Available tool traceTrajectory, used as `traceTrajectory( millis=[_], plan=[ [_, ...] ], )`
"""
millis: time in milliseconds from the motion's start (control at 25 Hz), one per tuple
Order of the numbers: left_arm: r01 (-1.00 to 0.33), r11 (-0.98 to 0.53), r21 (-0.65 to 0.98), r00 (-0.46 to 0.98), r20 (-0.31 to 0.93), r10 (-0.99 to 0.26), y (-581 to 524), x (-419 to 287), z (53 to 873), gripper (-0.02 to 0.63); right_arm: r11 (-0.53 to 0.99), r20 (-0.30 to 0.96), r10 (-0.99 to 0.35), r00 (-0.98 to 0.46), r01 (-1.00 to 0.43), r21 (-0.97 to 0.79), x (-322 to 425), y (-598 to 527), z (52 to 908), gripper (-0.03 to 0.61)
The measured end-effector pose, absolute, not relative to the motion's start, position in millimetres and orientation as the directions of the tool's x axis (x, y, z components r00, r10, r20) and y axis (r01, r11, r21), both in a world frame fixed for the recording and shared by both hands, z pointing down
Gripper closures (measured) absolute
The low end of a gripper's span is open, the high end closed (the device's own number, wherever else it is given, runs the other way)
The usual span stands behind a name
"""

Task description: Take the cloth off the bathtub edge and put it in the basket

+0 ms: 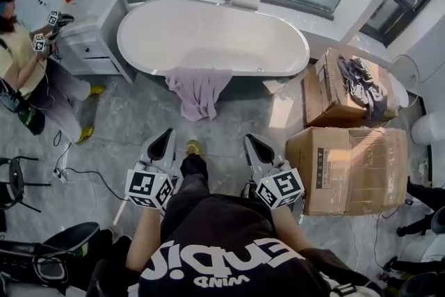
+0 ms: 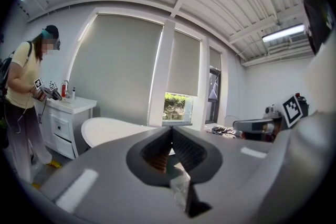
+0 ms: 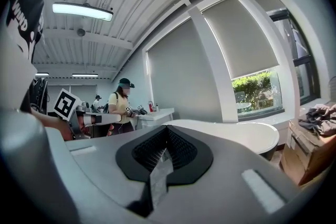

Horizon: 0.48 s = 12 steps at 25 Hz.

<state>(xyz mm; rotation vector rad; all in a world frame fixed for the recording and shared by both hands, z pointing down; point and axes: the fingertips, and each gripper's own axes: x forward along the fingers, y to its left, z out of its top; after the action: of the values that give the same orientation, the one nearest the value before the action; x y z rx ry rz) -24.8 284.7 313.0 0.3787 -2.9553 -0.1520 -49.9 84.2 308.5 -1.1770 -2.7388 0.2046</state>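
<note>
Head view: the cloth is hanging over the bathtub edge, at twelve o'clock from the left gripper and right gripper; no basket is showing. Left gripper view: fingers are sitting closed, empty. Right gripper view: the same. Pickup and deposit are both appearing outstanding.

A bathroom: freestanding white bathtub, white vanity cabinet beside it, grey tiled floor, blinds down
</note>
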Motion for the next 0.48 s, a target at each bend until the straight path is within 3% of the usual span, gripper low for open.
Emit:
traceTrajectory(
  millis=[480],
  plan=[
    [-0.254, 0.958, 0.133, -0.952, 0.142, -0.272, 337, -159, 318, 0.617, 0.684, 0.126, 0.728, -0.674, 0.704, -0.189, -176, 135, 322, 0.569]
  ],
)
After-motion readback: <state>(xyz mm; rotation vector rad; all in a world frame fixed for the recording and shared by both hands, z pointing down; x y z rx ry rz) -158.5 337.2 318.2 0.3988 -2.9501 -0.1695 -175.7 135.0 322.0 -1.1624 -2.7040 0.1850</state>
